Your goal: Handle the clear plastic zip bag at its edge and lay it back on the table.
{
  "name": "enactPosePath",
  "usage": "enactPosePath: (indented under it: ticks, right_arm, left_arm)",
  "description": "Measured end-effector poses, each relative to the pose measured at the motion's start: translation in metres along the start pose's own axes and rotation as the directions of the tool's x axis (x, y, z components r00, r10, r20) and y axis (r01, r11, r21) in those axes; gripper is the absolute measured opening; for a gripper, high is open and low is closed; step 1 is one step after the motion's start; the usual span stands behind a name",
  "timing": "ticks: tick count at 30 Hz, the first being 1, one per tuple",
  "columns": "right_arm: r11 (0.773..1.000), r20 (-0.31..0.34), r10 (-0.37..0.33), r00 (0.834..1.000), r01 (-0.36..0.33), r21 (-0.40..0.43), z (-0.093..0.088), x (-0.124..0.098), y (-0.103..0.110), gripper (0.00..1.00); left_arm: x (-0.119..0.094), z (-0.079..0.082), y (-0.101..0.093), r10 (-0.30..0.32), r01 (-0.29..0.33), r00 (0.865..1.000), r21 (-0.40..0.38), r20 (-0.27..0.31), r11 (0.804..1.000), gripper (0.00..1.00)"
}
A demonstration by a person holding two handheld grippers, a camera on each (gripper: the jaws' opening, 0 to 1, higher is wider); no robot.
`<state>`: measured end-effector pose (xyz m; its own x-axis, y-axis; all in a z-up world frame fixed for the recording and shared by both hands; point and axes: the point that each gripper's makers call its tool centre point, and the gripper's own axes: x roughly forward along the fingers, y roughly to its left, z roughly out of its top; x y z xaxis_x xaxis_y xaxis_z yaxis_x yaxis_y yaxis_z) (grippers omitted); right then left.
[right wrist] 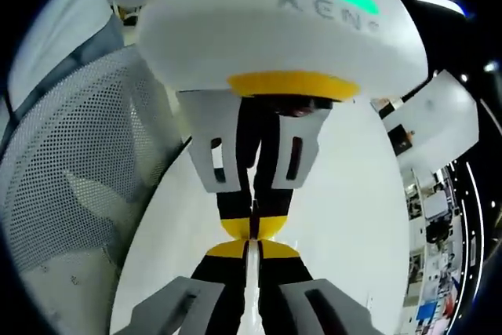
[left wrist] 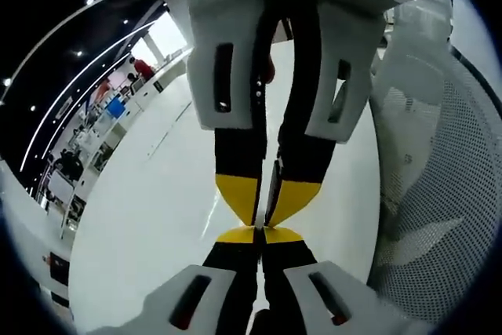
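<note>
The bag (right wrist: 251, 288) is hard to make out, being clear. The best sign of it is a thin pale strip standing on edge between the fingers of the right gripper (right wrist: 251, 250) in the right gripper view. The same sliver shows between those fingers (left wrist: 271, 182) where they come down from the top of the left gripper view. I judge this to be the bag's edge, pinched and held up off the bench (left wrist: 141, 256); the rest of the film cannot be traced.

The right gripper's fingers are pressed together on that strip. The left gripper (left wrist: 256, 234) has its fingers closed tip to tip as well, but whether they catch any film I cannot tell. The two grippers meet nose to nose, yellow tips touching or nearly so. This suits a hold on one narrow edge from both sides, keeping the limp film taut rather than drooping.

Below and around them the white bench lies bare and glossy, so there is open room to lay the bag flat. A white mesh panel (right wrist: 70, 194), perhaps a chair back, stands close on the right gripper's side, at the bench's edge, and could snag a swinging bag. Far off across the room are shelves (left wrist: 94, 139) and ceiling lights.
</note>
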<state>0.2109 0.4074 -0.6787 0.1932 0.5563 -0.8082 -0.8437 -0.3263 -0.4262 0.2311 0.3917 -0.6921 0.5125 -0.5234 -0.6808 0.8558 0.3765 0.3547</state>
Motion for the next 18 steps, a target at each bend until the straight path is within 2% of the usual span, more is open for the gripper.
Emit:
enactPosePath:
  ticks: [5,10,18]
  right_arm:
    - [1.0,-0.008,0.018,1.0,-0.018,0.0,-0.0012,0.0009,0.0026,0.0]
    - [1.0,-0.006,-0.003,1.0,0.003,0.026,-0.0027,0.0003,0.0002,0.0]
    - [1.0,0.003,0.0,1.0,0.001,-0.007,-0.0039,-0.0005,0.0034,0.0]
  left_arm:
    - [0.0007,0.0003,-0.0032,-0.012,0.012,1.0,-0.009,-0.003,1.0,0.0]
    - [0.0014,0.0007,-0.0003,-0.002,0.002,1.0,-0.023,0.004,1.0,0.0]
    - [0.0015,0.0012,-0.0032,-0.011,0.012,1.0,-0.037,0.02,0.999,0.0]
